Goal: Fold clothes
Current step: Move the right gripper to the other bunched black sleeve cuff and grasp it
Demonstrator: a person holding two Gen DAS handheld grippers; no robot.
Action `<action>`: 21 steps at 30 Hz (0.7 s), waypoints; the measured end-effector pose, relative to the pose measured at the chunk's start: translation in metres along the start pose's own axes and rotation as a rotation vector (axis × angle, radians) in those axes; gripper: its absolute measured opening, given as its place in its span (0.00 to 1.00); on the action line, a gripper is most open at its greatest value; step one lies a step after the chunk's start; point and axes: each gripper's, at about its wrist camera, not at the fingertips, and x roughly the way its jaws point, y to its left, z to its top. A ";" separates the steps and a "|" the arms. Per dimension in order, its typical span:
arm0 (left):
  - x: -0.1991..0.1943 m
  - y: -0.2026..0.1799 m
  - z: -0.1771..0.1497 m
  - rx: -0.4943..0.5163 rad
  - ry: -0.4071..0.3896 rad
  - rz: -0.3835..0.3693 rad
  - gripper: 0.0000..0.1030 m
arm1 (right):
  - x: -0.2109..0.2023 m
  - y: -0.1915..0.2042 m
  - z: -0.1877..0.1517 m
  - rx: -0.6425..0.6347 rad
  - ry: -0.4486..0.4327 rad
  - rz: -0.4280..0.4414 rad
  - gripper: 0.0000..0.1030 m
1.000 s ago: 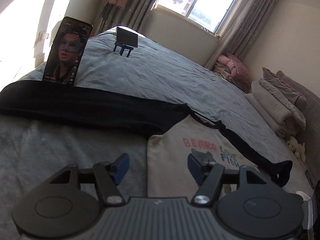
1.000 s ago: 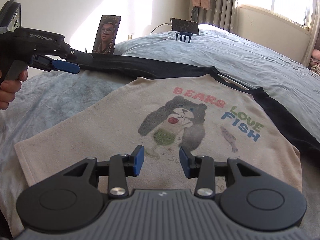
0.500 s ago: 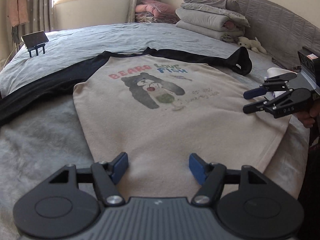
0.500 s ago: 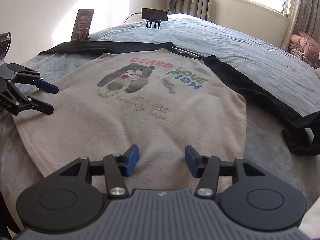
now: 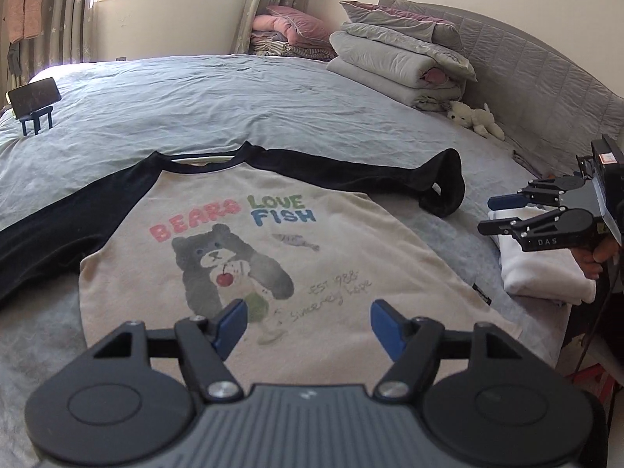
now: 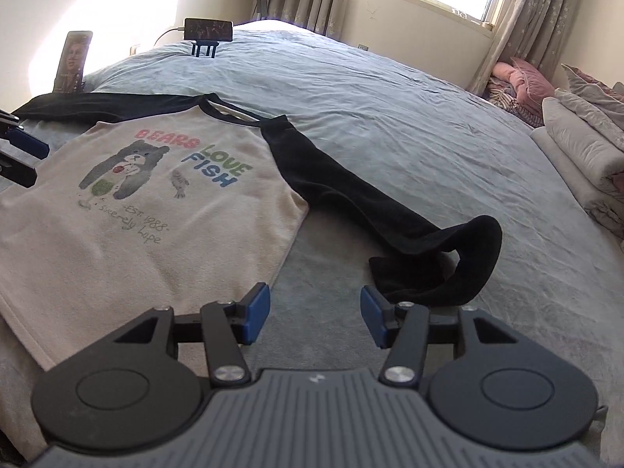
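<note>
A wide bed [image 5: 273,89] under a grey-blue cover filled both views. On it a cream raglan shirt [image 5: 241,257] with a bear print lay flat, face up, its black right sleeve [image 6: 390,230] curled back at the cuff. Folded quilts [image 5: 394,58] sat stacked by the headboard. A folded white garment [image 5: 538,273] rested at the bed's edge. The left gripper [image 5: 308,323] hung tilted downward over the shirt's hem, its jaws opening with nothing between them. The right gripper [image 6: 315,314] pointed down beside the shirt's side edge, jaws apart and empty; the hand [image 5: 596,257] holding it was largely cut off. A phone [image 6: 72,60] stood propped beyond the left sleeve.
</note>
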 end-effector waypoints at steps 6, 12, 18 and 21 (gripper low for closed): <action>0.059 -0.045 0.037 0.079 -0.004 -0.057 0.69 | 0.001 -0.059 0.008 0.051 0.007 -0.053 0.53; 0.127 -0.093 0.068 0.156 -0.032 -0.080 0.69 | 0.014 -0.110 0.014 0.065 0.035 -0.096 0.40; 0.200 -0.126 0.091 0.168 -0.048 -0.087 0.66 | 0.048 -0.144 0.013 0.074 0.104 -0.064 0.34; 0.233 -0.142 0.102 0.177 -0.057 -0.084 0.62 | 0.066 -0.152 0.012 0.079 0.136 -0.026 0.33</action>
